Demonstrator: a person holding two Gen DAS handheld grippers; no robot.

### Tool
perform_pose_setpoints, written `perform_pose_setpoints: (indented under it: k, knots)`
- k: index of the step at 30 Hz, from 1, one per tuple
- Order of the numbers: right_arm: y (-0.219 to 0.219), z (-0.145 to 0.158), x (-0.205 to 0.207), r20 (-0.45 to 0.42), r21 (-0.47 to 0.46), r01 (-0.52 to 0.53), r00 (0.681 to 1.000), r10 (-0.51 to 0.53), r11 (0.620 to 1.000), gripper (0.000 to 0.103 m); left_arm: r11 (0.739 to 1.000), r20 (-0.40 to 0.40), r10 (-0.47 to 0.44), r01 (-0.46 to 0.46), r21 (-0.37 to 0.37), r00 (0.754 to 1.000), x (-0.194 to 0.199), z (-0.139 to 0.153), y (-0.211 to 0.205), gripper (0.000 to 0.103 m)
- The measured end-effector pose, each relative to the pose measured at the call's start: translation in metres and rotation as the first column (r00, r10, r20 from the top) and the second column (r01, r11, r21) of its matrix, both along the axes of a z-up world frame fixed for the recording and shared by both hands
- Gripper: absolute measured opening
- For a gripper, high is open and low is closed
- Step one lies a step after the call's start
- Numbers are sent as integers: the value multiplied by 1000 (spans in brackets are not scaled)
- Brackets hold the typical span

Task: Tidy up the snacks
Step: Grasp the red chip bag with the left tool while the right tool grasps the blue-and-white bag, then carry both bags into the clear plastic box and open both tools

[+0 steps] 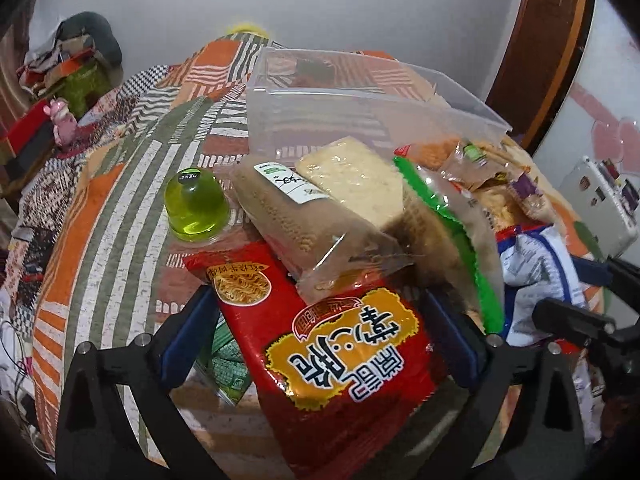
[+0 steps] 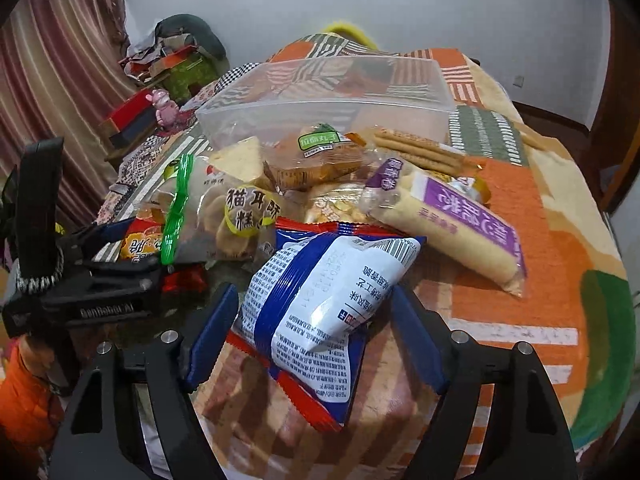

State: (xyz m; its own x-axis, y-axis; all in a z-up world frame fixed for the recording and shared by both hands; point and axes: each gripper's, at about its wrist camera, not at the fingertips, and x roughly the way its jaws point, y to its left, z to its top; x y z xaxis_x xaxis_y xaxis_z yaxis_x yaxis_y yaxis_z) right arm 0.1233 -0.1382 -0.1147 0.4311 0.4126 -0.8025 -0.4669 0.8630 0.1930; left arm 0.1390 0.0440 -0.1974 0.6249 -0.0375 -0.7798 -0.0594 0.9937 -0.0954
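My left gripper [image 1: 322, 336] straddles a red instant-noodle packet [image 1: 340, 344] that lies at the near end of the snack pile. Its blue pads stand wide at the packet's two sides, and I see no squeeze. My right gripper [image 2: 314, 336] has its pads pressed on a blue and white snack packet [image 2: 320, 292], which bulges up between them. Behind the pile stands an empty clear plastic bin [image 1: 360, 92] [image 2: 320, 100]. Around the two packets lie a clear cracker pack [image 1: 320, 208], a green-edged bag [image 2: 232, 216] and a purple-labelled roll [image 2: 452, 224].
A green jelly cup [image 1: 196, 204] stands left of the pile on the patterned cloth [image 1: 120, 220]. Biscuit sticks [image 2: 420, 148] lie by the bin. A pink toy [image 1: 62, 120] and boxes sit far left, a white device [image 1: 600, 200] at the right. An orange sleeve [image 2: 24, 392] shows lower left.
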Motion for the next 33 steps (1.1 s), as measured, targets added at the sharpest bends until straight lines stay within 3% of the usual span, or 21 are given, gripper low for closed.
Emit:
perform_pose_setpoints:
  k: [4, 6, 9, 13, 22, 33]
  knots:
    - [4, -6, 2, -10, -5, 4, 1000, -4, 1000, 78, 997, 0, -5, 5, 78, 1000, -3, -5, -2, 93]
    - [4, -7, 2, 0, -10, 10, 1000, -10, 1000, 74, 994, 8, 1, -1, 105, 1000, -5, -7, -1, 80]
    - [4, -7, -2, 13, -32, 9, 1000, -8, 999, 65, 994, 21, 8, -10, 108, 1000, -8, -6, 6, 70]
    - [2, -5, -6, 14, -27, 7, 1000, -7, 1000, 57, 995, 22, -1, -1, 105, 1000, -15, -3, 13, 69]
    - [-7, 16, -14, 67, -19, 3, 998, -1, 1000, 54, 995, 67, 14, -21, 101, 998, -45, 26, 26, 69]
    - [-14, 53, -7, 167, 25, 21, 986, -25, 999, 54, 999, 221, 13, -24, 48, 975, -49, 88, 33, 69]
